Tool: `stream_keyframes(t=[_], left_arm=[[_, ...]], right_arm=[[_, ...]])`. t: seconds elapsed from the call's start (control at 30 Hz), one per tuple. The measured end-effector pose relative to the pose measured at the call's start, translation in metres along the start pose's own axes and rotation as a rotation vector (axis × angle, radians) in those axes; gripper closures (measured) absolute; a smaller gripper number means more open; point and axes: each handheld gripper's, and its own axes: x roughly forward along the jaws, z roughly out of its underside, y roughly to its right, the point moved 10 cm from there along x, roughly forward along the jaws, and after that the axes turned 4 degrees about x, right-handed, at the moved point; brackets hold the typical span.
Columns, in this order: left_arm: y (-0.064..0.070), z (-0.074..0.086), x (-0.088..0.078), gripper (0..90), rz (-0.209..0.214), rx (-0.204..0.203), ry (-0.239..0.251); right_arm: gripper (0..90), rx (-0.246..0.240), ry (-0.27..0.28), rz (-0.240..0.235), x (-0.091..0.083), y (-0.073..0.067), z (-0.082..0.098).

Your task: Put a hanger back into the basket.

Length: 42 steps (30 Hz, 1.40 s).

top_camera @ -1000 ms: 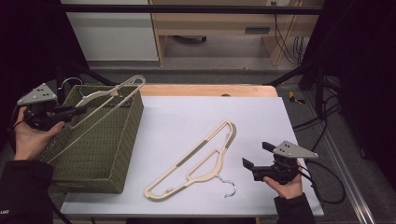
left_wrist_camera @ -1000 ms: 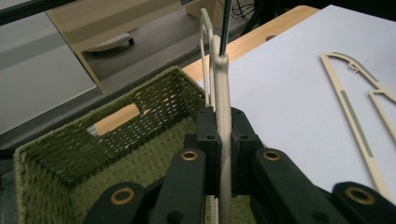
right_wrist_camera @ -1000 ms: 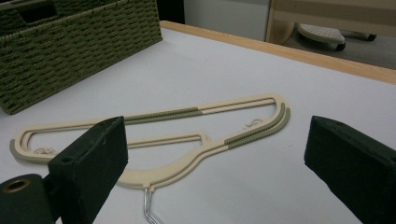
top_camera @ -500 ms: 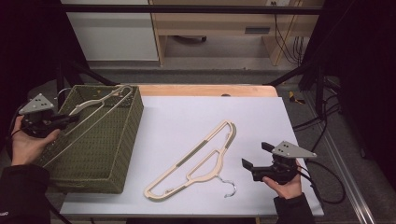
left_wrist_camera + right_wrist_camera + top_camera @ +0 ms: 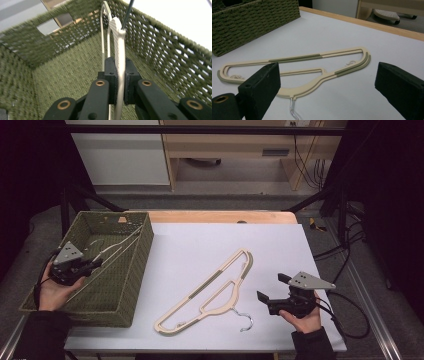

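Note:
A cream hanger [image 5: 121, 50] is pinched between the pads of my left gripper [image 5: 120, 75], which is shut on it. In the high view that gripper [image 5: 94, 264] sits low inside the green woven basket [image 5: 136, 270] at the table's left, and the held hanger [image 5: 119, 247] slants toward the basket's far right wall. A second cream hanger [image 5: 215, 287] with a metal hook [image 5: 245, 322] lies flat mid-table. My right gripper [image 5: 271, 287] rests open just right of that hook. In its own view the flat hanger [image 5: 312, 57] lies beyond the wide jaws.
The basket [image 5: 249, 22] stands at the left edge of the white tabletop [image 5: 210, 240], whose far side ends in a wooden strip [image 5: 220, 216]. Cables [image 5: 345, 250] hang off the right side. A cabinet and shelf stand beyond the table.
My left gripper has come down with the hanger, from above the basket's rim to inside the basket. The right gripper and the hanger on the table have stayed put.

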Motion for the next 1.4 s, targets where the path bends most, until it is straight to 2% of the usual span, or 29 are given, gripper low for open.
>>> stream_keyframes(t=[0.17, 0.3, 0.33, 0.43, 0.53, 0.6, 0.67, 0.8, 0.83, 1.07, 1.17, 1.23, 1.3, 1.33, 1.37, 1.4], left_arm=[[0.013, 0.009, 0.008, 80.2, 0.029, -0.006, -0.057], [0.021, 0.015, 0.014, 78.5, 0.042, 0.024, -0.091], [0.021, 0.015, 0.014, 78.5, 0.042, 0.024, -0.091], [0.027, 0.02, 0.02, 77.2, 0.063, 0.032, -0.146], [0.03, 0.022, 0.023, 75.7, 0.067, 0.037, -0.154], [0.035, 0.028, 0.025, 74.6, 0.089, 0.06, -0.197], [0.037, 0.03, 0.026, 73.9, 0.095, 0.074, -0.215], [0.037, 0.031, 0.027, 73.0, 0.1, 0.067, -0.222], [0.039, 0.034, 0.029, 72.3, 0.107, 0.07, -0.242], [0.04, 0.034, 0.029, 70.7, 0.111, 0.074, -0.248], [0.04, 0.031, 0.027, 65.0, 0.118, 0.063, -0.226], [0.039, 0.024, 0.024, 58.5, 0.115, 0.044, -0.188], [0.036, 0.015, 0.019, 50.7, 0.092, 0.032, -0.137], [0.036, 0.015, 0.019, 47.0, 0.092, 0.032, -0.137], [0.034, 0.005, 0.012, 43.5, 0.077, 0.018, -0.089], [0.033, 0.0, 0.009, 40.7, 0.067, 0.009, -0.062]], right_arm=[[7.0, -0.003, -0.004, -0.002, 0.001, -0.001, 0.001], [7.1, -0.005, -0.006, -0.003, 0.001, -0.002, 0.001], [7.1, -0.005, -0.004, -0.004, 0.002, -0.002, 0.001], [7.1, -0.007, -0.006, -0.004, 0.002, -0.002, 0.002], [7.2, -0.013, -0.007, -0.007, 0.001, -0.002, 0.002], [7.2, -0.012, -0.006, -0.008, 0.002, -0.003, 0.002], [7.2, -0.006, -0.008, -0.008, 0.002, -0.003, 0.002], [7.1, -0.015, -0.013, -0.011, 0.003, -0.004, 0.003], [7.2, -0.017, -0.014, -0.01, 0.003, -0.004, 0.004], [7.2, -0.009, -0.014, -0.012, 0.004, -0.006, 0.004], [7.2, -0.01, -0.015, -0.016, 0.005, -0.006, 0.004], [7.2, -0.009, -0.016, -0.017, 0.005, -0.007, 0.005], [7.2, -0.007, -0.019, -0.018, 0.006, -0.007, 0.005], [7.2, -0.007, -0.019, -0.018, 0.006, -0.007, 0.005], [7.5, -0.007, -0.017, -0.023, 0.007, -0.009, 0.005], [7.5, -0.012, -0.017, -0.025, 0.008, -0.009, 0.006]])
